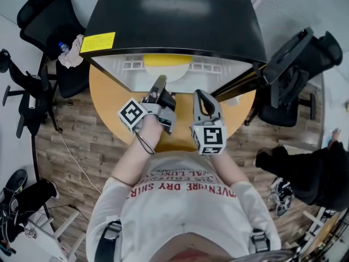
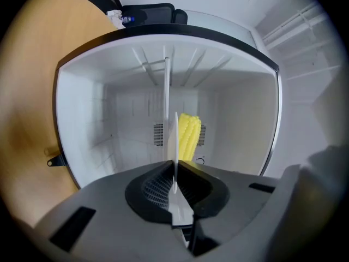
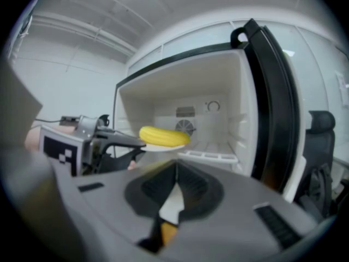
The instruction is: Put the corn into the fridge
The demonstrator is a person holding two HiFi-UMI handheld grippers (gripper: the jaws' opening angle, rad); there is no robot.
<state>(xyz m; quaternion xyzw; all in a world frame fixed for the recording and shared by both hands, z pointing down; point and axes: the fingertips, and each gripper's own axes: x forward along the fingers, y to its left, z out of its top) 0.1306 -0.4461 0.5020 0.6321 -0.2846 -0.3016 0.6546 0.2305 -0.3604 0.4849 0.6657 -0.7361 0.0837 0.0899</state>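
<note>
A yellow corn cob [image 1: 166, 60] lies on a white plate [image 1: 166, 73] at the mouth of the open black fridge [image 1: 174, 15]. My left gripper [image 1: 159, 85] is shut on the plate's near rim and holds it level. In the left gripper view the plate [image 2: 175, 141] shows edge-on between the jaws, with the corn [image 2: 189, 137] in front of the white fridge interior [image 2: 98, 124]. The right gripper view shows the corn [image 3: 163, 136], the plate [image 3: 163, 147] and the left gripper [image 3: 117, 141] just outside the opening. My right gripper [image 1: 203, 97] is beside the left, shut and empty.
The fridge stands on a round wooden table [image 1: 109, 102]. Its door [image 3: 272, 108] hangs open on the right. A wire-like shelf [image 3: 210, 154] lines the fridge floor. Black office chairs stand at left [image 1: 49, 21] and right [image 1: 300, 75]. A person in black [image 1: 322, 173] is at the right.
</note>
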